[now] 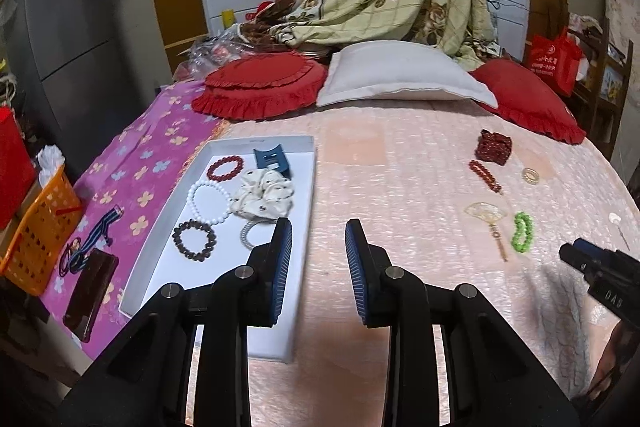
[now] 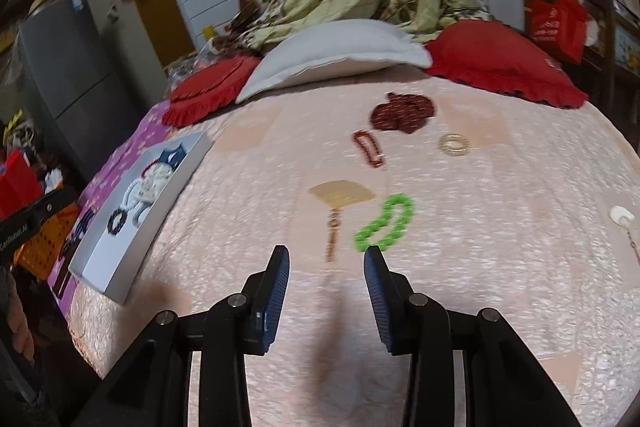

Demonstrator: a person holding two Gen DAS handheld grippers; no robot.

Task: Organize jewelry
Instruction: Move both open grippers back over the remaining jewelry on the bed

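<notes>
- The white tray (image 1: 304,163) lies on the bed (image 1: 400,163) at about 10 o'clock from the left gripper (image 1: 318,253). It holds a red bead bracelet (image 1: 225,166), a blue hair clip (image 1: 269,159), a white bead bracelet (image 1: 208,201), a cream scrunchie (image 1: 264,197), a dark bead bracelet (image 1: 194,239) and a silvery coil band (image 1: 250,233).
- The left gripper hangs over the tray's right edge, its jaws apart with nothing between them.
- Loose pieces lie at 2 o'clock from it: a dark red scrunchie (image 2: 402,113), a second red bracelet (image 2: 368,147), a pale ring (image 2: 455,145), a fan pendant (image 2: 340,197) and a green bead bracelet (image 2: 384,223).
- The right gripper (image 2: 327,269) hovers just short of the green bracelet, jaws apart and empty.
- Risks, as I judge them: the soft, textured bedcover could let the right gripper pinch cloth along with the beads; a grip on only one strand could let the bracelet slip; the fan pendant just beside it could be snagged or dragged.
</notes>
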